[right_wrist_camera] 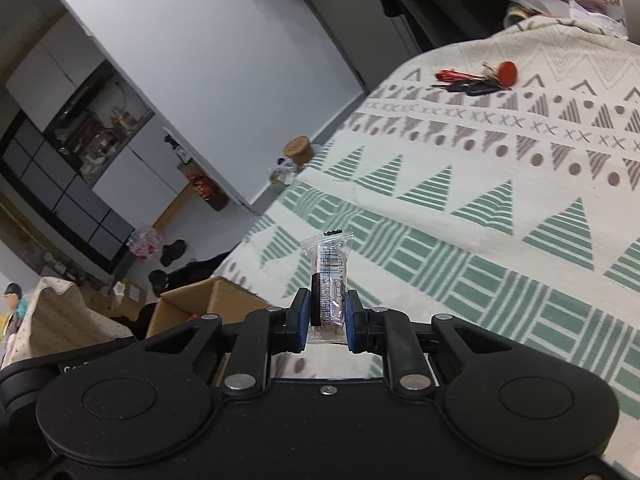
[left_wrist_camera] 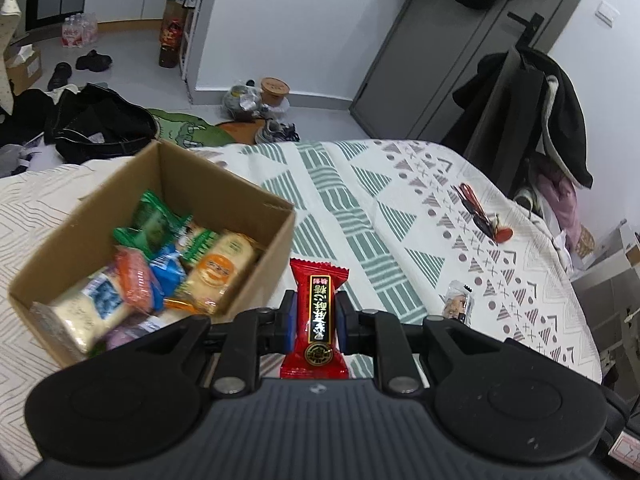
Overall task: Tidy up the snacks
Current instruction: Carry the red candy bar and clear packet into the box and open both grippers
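At the left of the left wrist view, a cardboard box (left_wrist_camera: 240, 216) sits open on the bed (left_wrist_camera: 360, 184), already holding a heap of wrapped snacks (left_wrist_camera: 168, 268) in green, blue, orange and pale yellow, so most of the sorting looks done. Just right of the box, the left gripper (left_wrist_camera: 314, 322) is clamped on a red candy packet (left_wrist_camera: 318, 312), which stands upright between the blue pads, lifted off the bedspread and close to the box's near right corner; it is not yet over the opening. Further right on the patterned cover lies a small clear-wrapped snack (left_wrist_camera: 458, 302), loose and apart from the box, and beyond it a bunch of keys (left_wrist_camera: 480, 212) with a red tag, which is not part of the job. In the right wrist view, the box's corner (right_wrist_camera: 200, 304) shows at the lower left, and the right gripper (right_wrist_camera: 328, 316) is closed on a slim clear-wrapped bar (right_wrist_camera: 330, 284) with a barcode, held above the bedspread to the right of the box. Judging from this, two snacks are in hand and waiting to go in, and at least one more on the bed may remain to collect.
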Demonstrator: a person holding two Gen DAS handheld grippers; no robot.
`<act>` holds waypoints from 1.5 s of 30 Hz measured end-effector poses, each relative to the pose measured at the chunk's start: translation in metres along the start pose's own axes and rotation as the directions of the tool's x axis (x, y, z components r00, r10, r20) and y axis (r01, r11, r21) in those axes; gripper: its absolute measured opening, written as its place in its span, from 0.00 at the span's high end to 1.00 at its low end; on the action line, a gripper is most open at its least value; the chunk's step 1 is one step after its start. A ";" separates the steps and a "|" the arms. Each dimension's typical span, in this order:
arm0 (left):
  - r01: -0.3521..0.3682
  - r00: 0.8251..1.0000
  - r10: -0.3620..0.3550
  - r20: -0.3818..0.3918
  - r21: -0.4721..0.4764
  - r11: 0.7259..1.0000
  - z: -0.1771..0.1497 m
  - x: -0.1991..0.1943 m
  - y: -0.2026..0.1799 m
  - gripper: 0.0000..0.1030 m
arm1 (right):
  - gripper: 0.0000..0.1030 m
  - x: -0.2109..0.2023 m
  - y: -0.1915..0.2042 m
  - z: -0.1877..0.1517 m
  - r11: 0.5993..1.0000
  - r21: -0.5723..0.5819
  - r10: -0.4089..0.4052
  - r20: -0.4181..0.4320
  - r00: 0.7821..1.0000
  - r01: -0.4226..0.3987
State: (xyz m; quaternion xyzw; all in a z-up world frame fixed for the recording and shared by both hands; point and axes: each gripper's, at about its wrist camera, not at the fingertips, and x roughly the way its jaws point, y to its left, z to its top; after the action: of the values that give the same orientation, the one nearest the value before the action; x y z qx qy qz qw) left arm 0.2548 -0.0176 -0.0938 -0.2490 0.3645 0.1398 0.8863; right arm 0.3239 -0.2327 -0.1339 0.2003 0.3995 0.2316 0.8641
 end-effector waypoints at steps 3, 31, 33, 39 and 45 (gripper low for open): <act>-0.006 1.000 0.006 0.017 -0.005 1.000 0.005 -0.009 0.007 0.82 | 0.83 -0.003 0.009 -0.001 1.000 -0.012 0.021 0.003 1.000 -0.021; -0.062 0.998 0.064 0.010 -0.154 0.986 0.031 -0.020 0.113 0.78 | 0.83 0.024 0.113 -0.035 0.974 -0.147 0.162 -0.065 0.985 -0.171; -0.061 0.998 0.062 0.007 -0.149 0.987 0.031 -0.021 0.117 0.78 | 0.83 0.027 0.118 -0.037 0.973 -0.159 0.159 -0.070 0.985 -0.168; -0.089 0.996 0.092 0.008 -0.188 0.978 0.035 -0.026 0.129 0.68 | 0.77 0.033 0.130 -0.043 0.966 -0.181 0.170 -0.091 0.981 -0.184; -0.120 0.992 0.126 0.024 -0.165 0.979 0.036 -0.033 0.126 0.46 | 0.63 0.027 0.128 -0.045 0.967 -0.193 0.153 -0.081 0.985 -0.166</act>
State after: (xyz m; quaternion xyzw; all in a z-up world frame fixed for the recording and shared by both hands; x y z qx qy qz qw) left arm 0.1978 0.1053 -0.0911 -0.2951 0.3511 0.2279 0.8589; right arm 0.2734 -0.1064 -0.1087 0.1365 0.3850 0.3455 0.8449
